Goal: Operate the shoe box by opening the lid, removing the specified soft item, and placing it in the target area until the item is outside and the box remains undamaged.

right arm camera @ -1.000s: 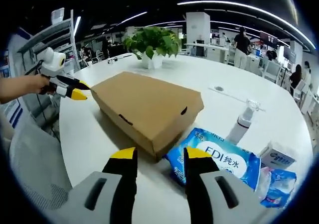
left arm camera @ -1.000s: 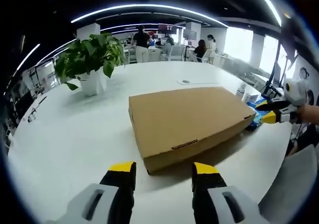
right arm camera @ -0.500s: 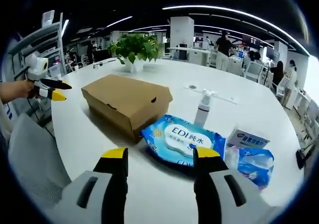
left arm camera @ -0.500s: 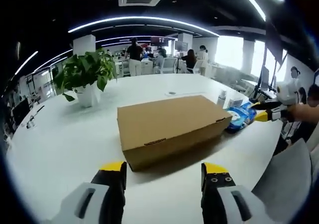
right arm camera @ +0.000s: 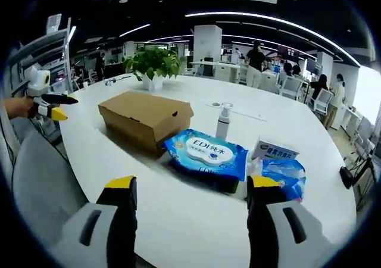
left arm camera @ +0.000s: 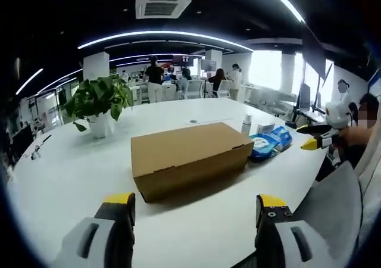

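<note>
Shoe box [left arm camera: 187, 158] lies shut on the white tabletop [left arm camera: 71, 167], blue wipes pack [right arm camera: 205, 155] just beside it. My left hand-held gripper [left arm camera: 196, 207] and right hand-held gripper [right arm camera: 190, 190] both gape wide, nothing held, well clear of the box. Lid step not yet started, I judge. I'd bring both in low, pin the base with one, lift the front lid edge with the other, gently so the cardboard doesn't tear.

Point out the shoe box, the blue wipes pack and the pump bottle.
shoe box [right arm camera: 143, 114], right gripper view, on its closed lid.
blue wipes pack [right arm camera: 206, 153], right gripper view, on its printed label.
pump bottle [right arm camera: 222, 127], right gripper view, on its body.
</note>
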`<state>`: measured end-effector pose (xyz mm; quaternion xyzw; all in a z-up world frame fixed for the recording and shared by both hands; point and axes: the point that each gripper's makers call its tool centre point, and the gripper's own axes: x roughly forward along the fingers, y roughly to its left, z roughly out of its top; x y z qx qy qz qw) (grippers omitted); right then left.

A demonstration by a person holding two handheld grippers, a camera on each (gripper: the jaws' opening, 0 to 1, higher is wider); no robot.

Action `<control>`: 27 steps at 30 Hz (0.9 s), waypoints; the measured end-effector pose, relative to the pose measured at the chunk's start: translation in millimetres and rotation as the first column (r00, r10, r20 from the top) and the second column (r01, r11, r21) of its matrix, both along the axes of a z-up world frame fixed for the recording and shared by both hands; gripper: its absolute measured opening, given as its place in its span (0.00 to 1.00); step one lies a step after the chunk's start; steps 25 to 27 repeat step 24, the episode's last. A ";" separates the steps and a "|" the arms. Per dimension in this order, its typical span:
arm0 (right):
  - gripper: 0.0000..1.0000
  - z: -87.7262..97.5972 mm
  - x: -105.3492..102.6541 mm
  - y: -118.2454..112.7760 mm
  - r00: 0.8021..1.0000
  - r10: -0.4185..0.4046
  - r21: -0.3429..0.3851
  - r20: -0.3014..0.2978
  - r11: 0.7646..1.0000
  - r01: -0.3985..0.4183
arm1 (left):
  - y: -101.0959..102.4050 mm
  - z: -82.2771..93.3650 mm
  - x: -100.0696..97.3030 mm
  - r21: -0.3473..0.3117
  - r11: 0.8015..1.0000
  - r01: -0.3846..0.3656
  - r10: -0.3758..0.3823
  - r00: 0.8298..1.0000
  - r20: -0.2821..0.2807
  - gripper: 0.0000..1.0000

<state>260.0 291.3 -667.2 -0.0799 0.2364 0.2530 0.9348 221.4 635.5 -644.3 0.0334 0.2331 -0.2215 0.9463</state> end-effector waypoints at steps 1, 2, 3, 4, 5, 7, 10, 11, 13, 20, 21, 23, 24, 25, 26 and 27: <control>0.77 1.4 -3.0 -0.3 1.000 0.001 0.003 0.001 1.000 -0.001 | -0.8 0.5 -1.9 -0.003 1.000 -0.001 0.001 1.000 0.001 0.92; 0.78 2.0 -5.3 -0.5 1.000 0.001 0.004 0.002 1.000 -0.001 | -1.1 1.1 -4.0 -0.005 1.000 -0.003 0.003 1.000 0.003 0.93; 0.79 1.7 -8.3 -0.6 1.000 0.003 0.002 0.001 1.000 -0.003 | -1.7 2.4 -5.7 -0.013 1.000 -0.006 0.006 1.000 0.008 0.95; 0.80 0.6 -10.8 -0.4 1.000 0.006 -0.002 -0.004 1.000 -0.006 | -2.1 3.1 -7.6 -0.018 1.000 -0.006 0.007 1.000 0.011 0.96; 0.81 -0.8 -13.3 -0.5 1.000 0.009 -0.009 -0.009 1.000 -0.010 | -2.5 3.6 -8.8 -0.021 1.000 -0.007 0.007 1.000 0.013 0.97; 0.84 -1.5 -18.0 -0.7 1.000 0.016 -0.024 -0.002 1.000 -0.016 | -3.6 3.6 -12.3 -0.031 1.000 -0.006 0.006 1.000 0.012 1.00; 0.87 -1.3 -23.6 -0.3 1.000 0.020 -0.017 -0.006 1.000 -0.020 | -3.2 3.0 -17.3 -0.031 1.000 -0.001 0.002 1.000 0.011 1.00; 0.87 -0.8 -24.5 -0.2 1.000 0.019 -0.014 -0.003 1.000 -0.019 | -2.5 2.4 -18.1 -0.029 1.000 -0.001 0.001 1.000 0.012 1.00; 0.89 0.3 -25.3 -0.6 1.000 0.012 -0.008 0.000 1.000 -0.012 | 0.1 1.9 -19.9 -0.026 1.000 -0.005 0.006 1.000 0.015 1.00; 0.92 4.2 -25.3 -2.7 1.000 -0.007 0.009 0.010 1.000 0.007 | 5.0 1.9 -23.6 -0.031 0.999 -0.027 0.028 0.999 0.020 1.00; 0.92 4.6 -25.4 -2.7 1.000 -0.007 0.009 0.011 1.000 0.007 | 5.4 2.6 -23.6 -0.034 0.999 -0.031 0.032 0.999 0.021 1.00; 0.93 4.4 -25.2 -3.6 1.000 -0.008 0.008 0.013 1.000 0.008 | 5.7 3.0 -23.7 -0.037 0.999 -0.034 0.035 0.999 0.022 1.00; 0.93 4.3 -25.4 -3.9 1.000 -0.008 0.006 0.014 1.000 0.008 | 6.2 3.0 -23.8 -0.038 0.999 -0.036 0.037 0.999 0.022 1.00; 0.93 4.3 -25.4 -3.9 1.000 -0.008 0.006 0.014 1.000 0.008 | 6.2 3.0 -23.8 -0.038 0.999 -0.036 0.037 0.999 0.022 1.00; 0.93 4.3 -25.4 -3.9 1.000 -0.008 0.006 0.014 1.000 0.008 | 6.2 3.0 -23.8 -0.038 0.999 -0.036 0.037 0.999 0.022 1.00; 0.93 4.3 -25.4 -3.9 1.000 -0.008 0.006 0.014 1.000 0.008 | 6.2 3.0 -23.8 -0.038 0.999 -0.036 0.037 0.999 0.022 1.00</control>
